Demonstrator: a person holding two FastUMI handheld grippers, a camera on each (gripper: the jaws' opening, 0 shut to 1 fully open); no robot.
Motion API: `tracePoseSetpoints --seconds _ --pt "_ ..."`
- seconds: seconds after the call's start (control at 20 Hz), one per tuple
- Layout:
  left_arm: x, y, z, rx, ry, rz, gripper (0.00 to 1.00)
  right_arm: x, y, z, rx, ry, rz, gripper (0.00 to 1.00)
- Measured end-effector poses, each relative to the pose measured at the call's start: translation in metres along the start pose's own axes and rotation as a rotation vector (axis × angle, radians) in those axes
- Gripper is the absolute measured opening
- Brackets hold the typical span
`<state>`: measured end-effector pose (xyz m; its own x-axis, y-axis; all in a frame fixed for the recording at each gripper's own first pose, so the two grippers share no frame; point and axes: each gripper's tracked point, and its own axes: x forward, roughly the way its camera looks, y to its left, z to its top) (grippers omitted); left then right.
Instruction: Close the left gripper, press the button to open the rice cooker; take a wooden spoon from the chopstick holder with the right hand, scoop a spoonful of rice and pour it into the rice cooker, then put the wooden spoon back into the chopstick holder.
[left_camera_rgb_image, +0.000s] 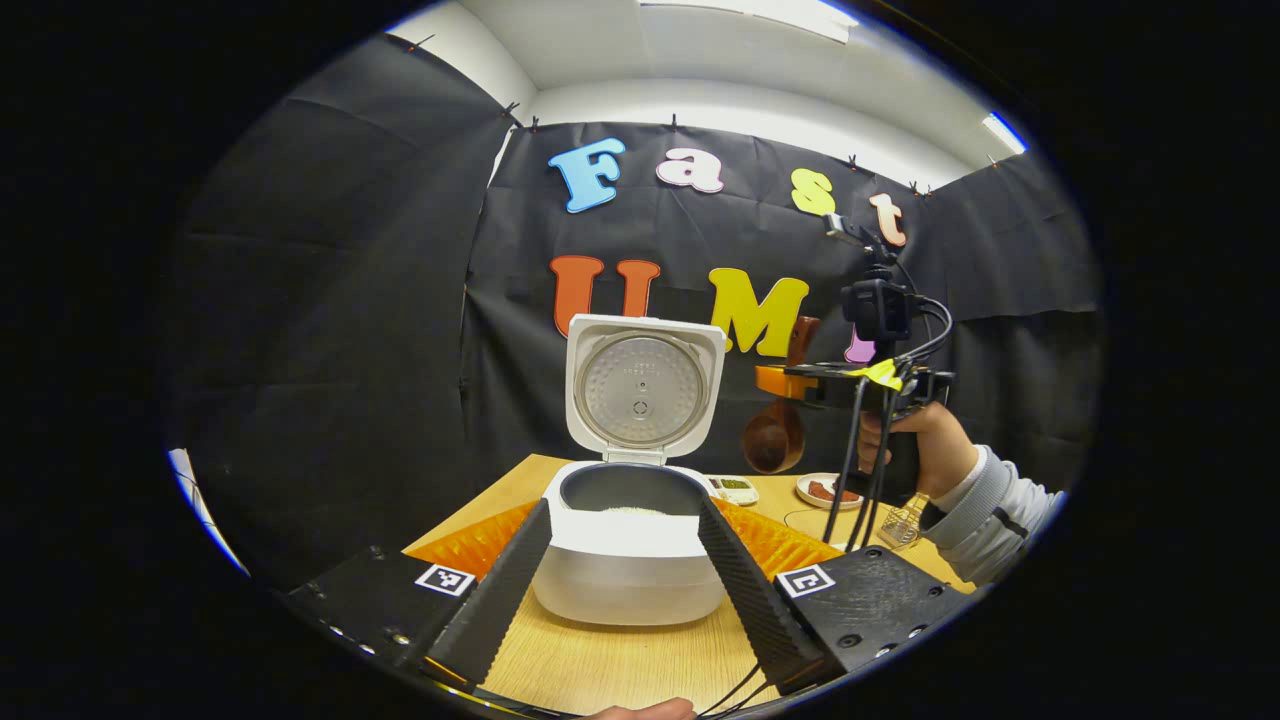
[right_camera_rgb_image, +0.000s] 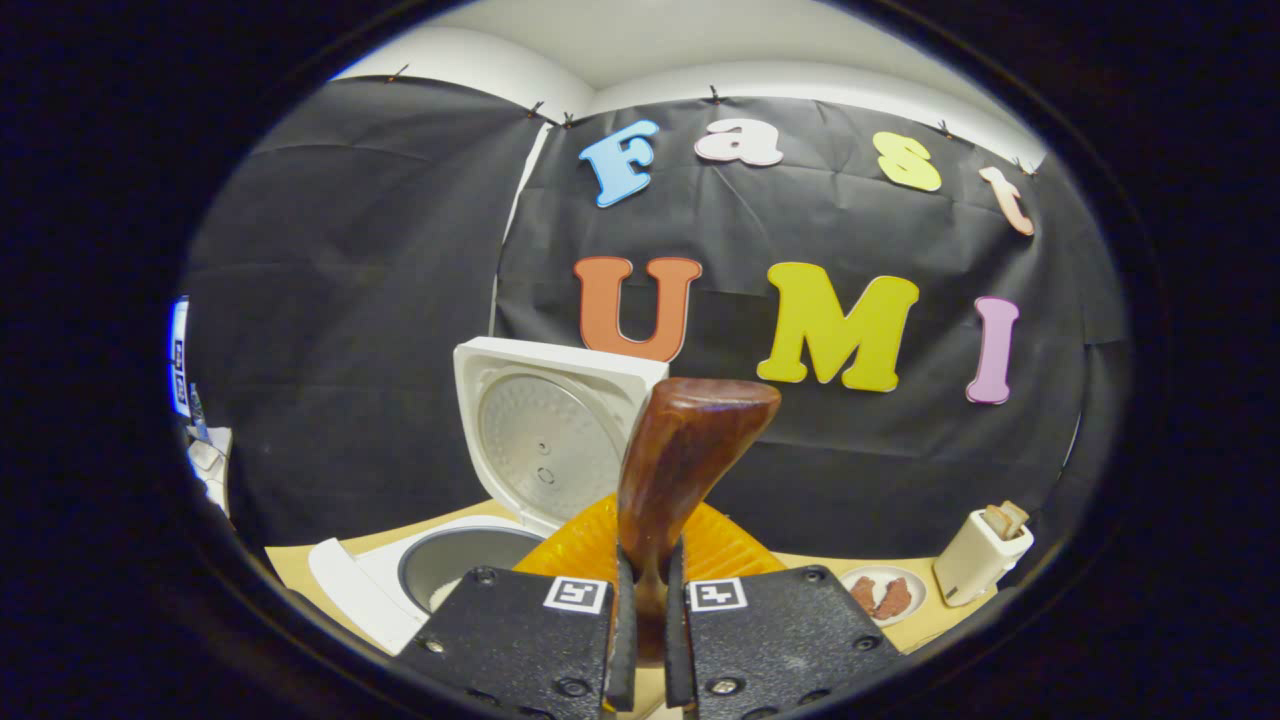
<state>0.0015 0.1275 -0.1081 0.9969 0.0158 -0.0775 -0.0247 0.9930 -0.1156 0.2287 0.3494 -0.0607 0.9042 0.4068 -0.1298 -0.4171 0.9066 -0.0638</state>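
Meanwhile the white rice cooker stands on the pale wooden table, lid up, framed by the left gripper — jaws wide apart. Right gripper is clamped on the dark brown wooden spoon — raised beside the cooker.

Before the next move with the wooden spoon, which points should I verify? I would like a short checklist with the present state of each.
1. Rice cooker lid open: ok.
2. Right gripper shut on the wooden spoon: ok.
3. Rice inside the pot: ok, some shows at the bottom.
4. Spoon bowl emptied: cannot tell.
5. Left gripper open and apart from the cooker: ok.
6. Chopstick holder free for the spoon: cannot tell.
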Motion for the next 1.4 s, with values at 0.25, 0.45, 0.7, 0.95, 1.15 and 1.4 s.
tracePoseSetpoints --seconds 0.25,0.45,0.7,0.95,1.15,1.4 --pt "0.007 -0.026 0.008 -0.016 -0.019 -0.024 0.94 -0.035 -0.055 -0.012 0.064 0.014 -0.030 0.17" --pt "0.013 -0.047 0.008 0.006 -0.018 -0.033 0.94 -0.069 -0.119 -0.021 0.142 -0.007 -0.099 0.21" --pt "0.027 -0.076 0.012 0.024 -0.032 -0.048 0.94 -0.102 -0.194 -0.043 0.248 -0.004 -0.214 0.17" --pt "0.044 -0.096 0.024 0.000 -0.055 -0.058 0.94 -0.120 -0.239 -0.051 0.261 -0.012 -0.261 0.17" --pt "0.050 -0.112 0.021 0.002 -0.044 -0.065 0.94 -0.131 -0.277 -0.065 0.250 -0.012 -0.305 0.18" --pt "0.052 -0.121 0.021 0.048 -0.043 -0.072 0.94 -0.146 -0.312 -0.097 0.296 0.008 -0.375 0.18"
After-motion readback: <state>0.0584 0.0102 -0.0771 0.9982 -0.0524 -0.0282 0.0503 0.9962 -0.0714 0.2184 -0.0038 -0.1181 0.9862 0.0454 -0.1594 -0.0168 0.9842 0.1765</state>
